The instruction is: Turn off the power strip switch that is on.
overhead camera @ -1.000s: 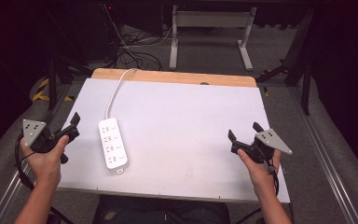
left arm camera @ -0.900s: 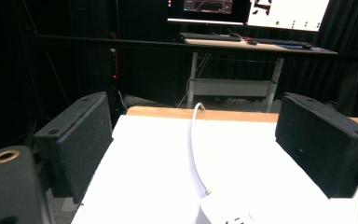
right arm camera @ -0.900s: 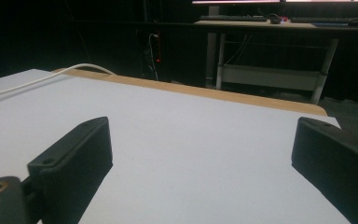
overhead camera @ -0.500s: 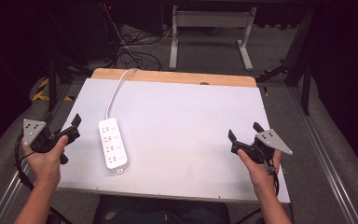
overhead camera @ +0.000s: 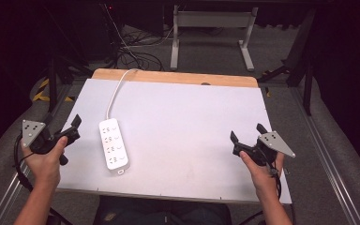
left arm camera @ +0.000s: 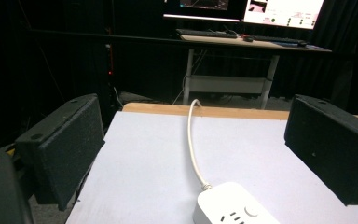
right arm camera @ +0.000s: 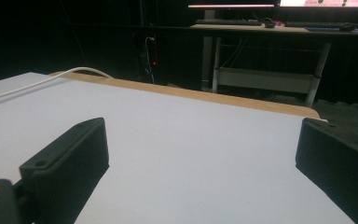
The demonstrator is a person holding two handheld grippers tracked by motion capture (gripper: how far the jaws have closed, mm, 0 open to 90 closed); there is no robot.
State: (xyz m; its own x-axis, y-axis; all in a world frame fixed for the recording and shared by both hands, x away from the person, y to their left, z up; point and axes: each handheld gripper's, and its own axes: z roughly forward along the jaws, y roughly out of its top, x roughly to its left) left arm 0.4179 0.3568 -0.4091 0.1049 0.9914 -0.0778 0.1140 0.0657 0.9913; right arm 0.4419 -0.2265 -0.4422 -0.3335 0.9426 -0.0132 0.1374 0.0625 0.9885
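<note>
The left claw (overhead camera: 72, 129) has just been opening; its jaws gape empty beside the white power strip (overhead camera: 113, 150). The right claw (overhead camera: 247, 138) gapes empty, well apart. The smooth, rounded strip lies lengthwise, its cord (overhead camera: 116, 89) running to the far edge of the white surface (overhead camera: 187, 126).

A white-topped table (overhead camera: 192, 122) carries a white power strip (overhead camera: 114, 150), its cord (overhead camera: 117, 91) apparently trailing off the far edge

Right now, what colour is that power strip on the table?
White, cord too; the power strip shows best in the high view.
</note>
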